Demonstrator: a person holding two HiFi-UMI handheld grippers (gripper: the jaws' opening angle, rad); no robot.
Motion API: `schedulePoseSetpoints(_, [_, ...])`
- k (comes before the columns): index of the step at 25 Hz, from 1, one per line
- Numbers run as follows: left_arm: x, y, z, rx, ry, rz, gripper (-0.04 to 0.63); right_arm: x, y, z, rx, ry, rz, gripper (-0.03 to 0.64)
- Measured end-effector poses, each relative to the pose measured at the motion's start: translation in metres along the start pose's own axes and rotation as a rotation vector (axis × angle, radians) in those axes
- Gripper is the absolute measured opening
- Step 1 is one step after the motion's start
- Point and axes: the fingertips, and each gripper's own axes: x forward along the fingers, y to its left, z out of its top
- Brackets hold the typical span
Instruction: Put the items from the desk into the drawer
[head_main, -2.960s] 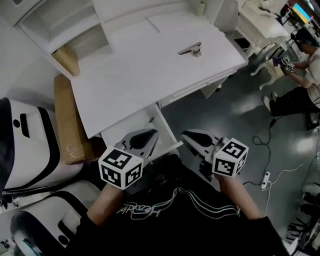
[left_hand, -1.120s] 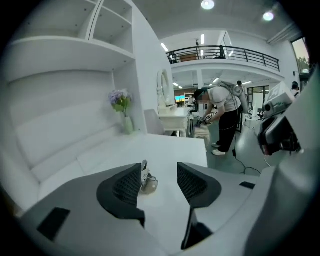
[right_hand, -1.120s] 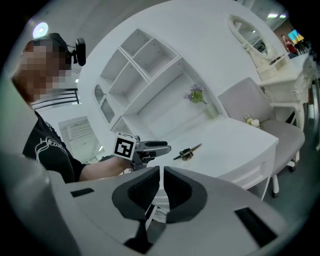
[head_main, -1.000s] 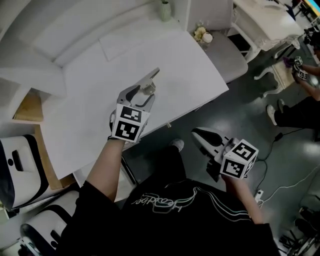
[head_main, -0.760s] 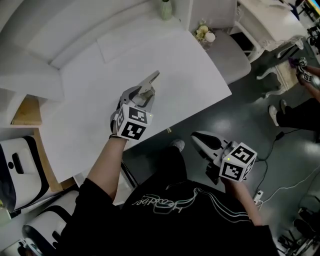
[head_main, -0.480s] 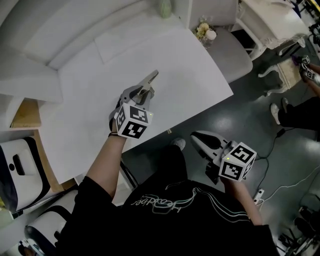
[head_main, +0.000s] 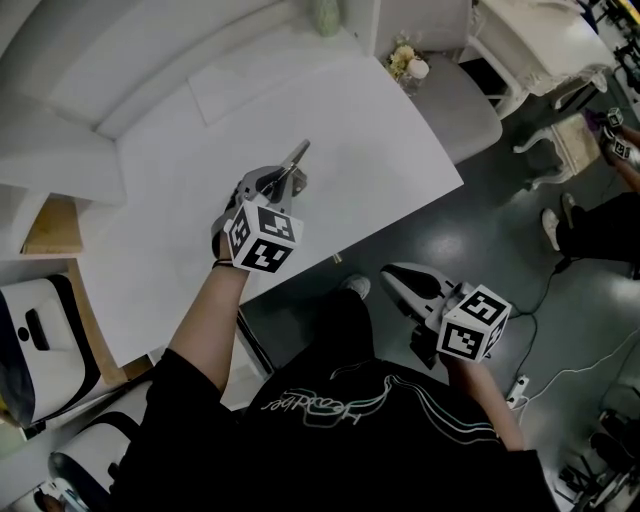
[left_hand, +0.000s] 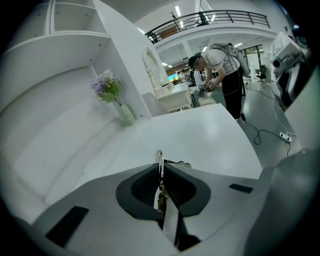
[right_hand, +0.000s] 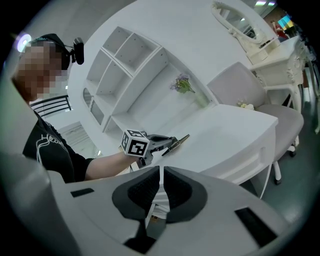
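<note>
A slim silver metal clip (head_main: 297, 160) is gripped edge-on between the jaws of the left gripper (head_main: 283, 180). Its tip juts out past them over the middle of the white desk tabletop (head_main: 380, 120), somewhat nearer the front edge. The right gripper (head_main: 398, 277) is held beyond that front edge, over the grey floor (head_main: 500, 250), with its jaws pressed together on nothing.

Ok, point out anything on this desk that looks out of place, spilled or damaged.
Nothing stands out. The desk shows no spill or damage. Its one loose item, a metal clip, is pinched edge-on in the left gripper's jaws. The vase of flowers stands at the back.
</note>
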Motion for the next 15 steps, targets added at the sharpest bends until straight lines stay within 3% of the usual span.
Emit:
schedulePoseSetpoints(6, [-0.033, -0.014, 0.014, -0.05, -0.048, -0.03, 0.038, -0.012, 0.016, -0.007, -0.015, -0.013, -0.004, 0.054])
schedulePoseSetpoints(15, [-0.131, -0.057, 0.034, -0.211, -0.168, -0.114, 0.035, -0.039, 0.063, -0.037, -0.042, -0.058, 0.006, 0.054])
